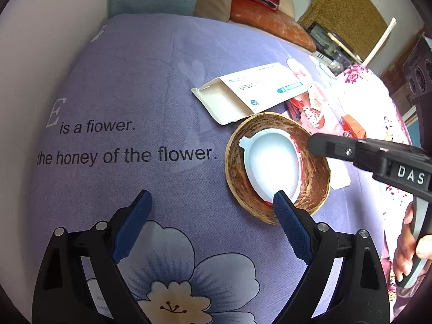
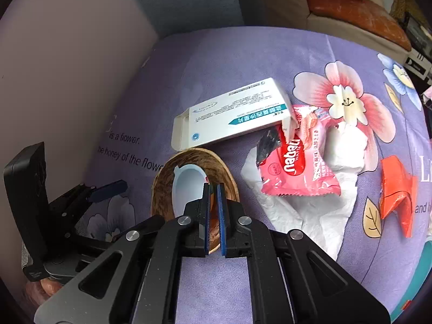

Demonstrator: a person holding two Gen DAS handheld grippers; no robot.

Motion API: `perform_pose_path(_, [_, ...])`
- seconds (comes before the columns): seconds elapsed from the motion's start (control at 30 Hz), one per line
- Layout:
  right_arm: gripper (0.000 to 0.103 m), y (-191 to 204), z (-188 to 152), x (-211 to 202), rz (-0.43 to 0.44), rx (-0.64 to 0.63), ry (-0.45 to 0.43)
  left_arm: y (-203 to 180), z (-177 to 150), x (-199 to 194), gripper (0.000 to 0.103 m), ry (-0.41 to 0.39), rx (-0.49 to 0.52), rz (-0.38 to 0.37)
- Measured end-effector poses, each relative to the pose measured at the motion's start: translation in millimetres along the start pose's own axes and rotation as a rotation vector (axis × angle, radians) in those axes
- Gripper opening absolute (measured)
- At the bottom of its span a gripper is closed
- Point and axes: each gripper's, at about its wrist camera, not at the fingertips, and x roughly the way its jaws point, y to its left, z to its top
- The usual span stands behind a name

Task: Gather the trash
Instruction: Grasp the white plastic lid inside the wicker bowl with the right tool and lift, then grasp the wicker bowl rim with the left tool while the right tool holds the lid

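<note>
Purple bedsheet (image 2: 243, 54), printed with flowers and lines of text, spread as the work surface.

Wooden bowl (image 1: 313, 172): brown, streaked grain, shallow, resting on the sheet. Inside it lies a pale blue plastic lid (image 1: 270, 162) with a small tab at its far end; a sliver of red shows under the lid's edge.

Right gripper (image 2: 214, 189): jaws drawn together on the near rim of the wooden bowl, one blue pad inside the rim and one outside, the wood pinched between them. In the left wrist view its black finger reaches over the bowl's right rim.

Left gripper (image 1: 213, 202): jaws spread wide, nothing between them; the right-hand pad overlaps the bowl's near edge in its own view, though whether it touches the bowl cannot be told.

White carton (image 2: 229, 116): flat medicine-type box with teal banner, one end flap open, lying just beyond the bowl.

Pink snack wrapper (image 2: 297, 167): torn open, red label, lying on a crumpled white tissue (image 2: 310, 216) to the right of the bowl, its top corner touching the carton's end.

Orange-red wrapper (image 2: 397, 189): folded, lying farther right, apart from the tissue.

A person's hand (image 1: 407, 248) grips the right gripper's handle.
</note>
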Motion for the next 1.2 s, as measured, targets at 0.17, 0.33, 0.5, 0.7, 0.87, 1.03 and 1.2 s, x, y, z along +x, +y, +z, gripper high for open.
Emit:
perform_pose_path(0.17, [0.01,2.5,5.7,14.9,-0.006,-0.018,0.043,10.0,-3.6,-3.7,0.091,-0.015,-0.009,0.025])
perform_pose_path(0.33, [0.025,-0.8,10.5,27.0,-0.002,-0.006,0.053,28.5,-8.3,-11.0,0.091,-0.017,-0.021,0.049])
perform_pose_path(0.5, [0.026,8.4,16.6,47.1,-0.03,-0.021,0.04,35.6,-11.1,-15.7,0.091,-0.026,-0.022,0.045])
perform_pose_path(0.7, [0.004,13.4,13.4,41.8,-0.038,-0.042,-0.005,26.3,-10.3,-11.4,0.091,-0.015,-0.017,0.006])
perform_pose_path(0.87, [0.004,1.8,12.2,11.3,-0.022,0.009,-0.083,8.5,-4.2,-4.9,0.091,0.0,0.002,-0.055])
perform_pose_path(1.03, [0.004,-14.7,6.2,-12.4,-0.031,0.05,-0.125,-7.3,3.3,0.6,0.091,0.014,0.014,-0.106])
perform_pose_path(1.2, [0.004,-41.1,-12.5,-33.8,-0.045,0.099,-0.145,-16.7,5.6,0.5,0.091,0.022,0.012,-0.145])
